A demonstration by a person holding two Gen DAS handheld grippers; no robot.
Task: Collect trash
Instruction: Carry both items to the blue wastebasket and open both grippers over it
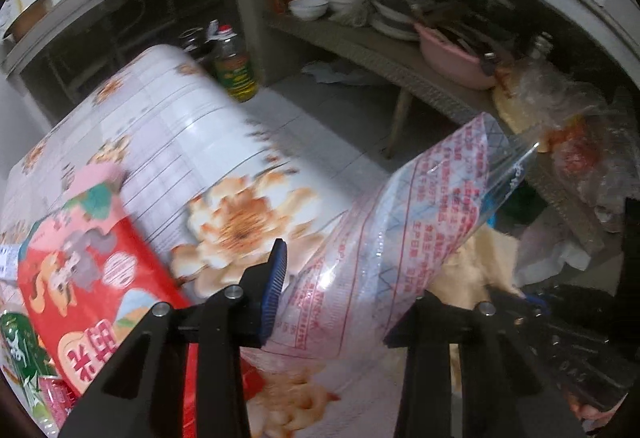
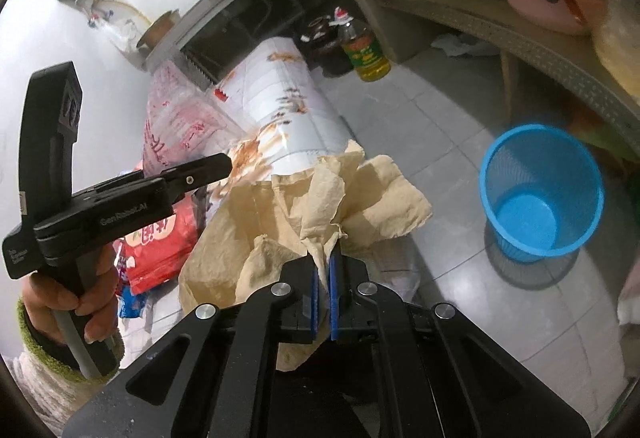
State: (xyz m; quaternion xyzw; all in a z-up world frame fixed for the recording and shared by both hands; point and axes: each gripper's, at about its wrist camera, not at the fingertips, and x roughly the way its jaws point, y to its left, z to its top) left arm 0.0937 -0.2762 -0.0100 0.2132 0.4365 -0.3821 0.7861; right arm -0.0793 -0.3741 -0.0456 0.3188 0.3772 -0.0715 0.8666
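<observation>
A: Left side first. Our left gripper [image 1: 332, 274] is clamped on a clear plastic bag [image 1: 400, 222] with red print; the pads press it from both sides. The bag's long axis runs up and to the right from the jaws, free end in the air. Under it, the flowered tablecloth [image 1: 192, 142], with a red packet [image 1: 92, 278] lying at the left.

B: Agreed. From the right wrist view we see the left gripper [image 2: 224, 162] held high over the table, a hand [image 2: 76, 302] on its grip.

A: Middle: our right gripper [image 2: 325, 286] is closed tight on a crumpled tan paper towel [image 2: 320, 206], which fans out above and to both sides of the pads.

B: Far right, the blue mesh bin [image 2: 540, 194] stands on the floor tiles, upright, mouth open, looks empty.

A: The relation that matters: bin lies right of and below the right gripper, well apart from the table. Right hand is nearer; we judge the towel goes first, bag after.
</observation>
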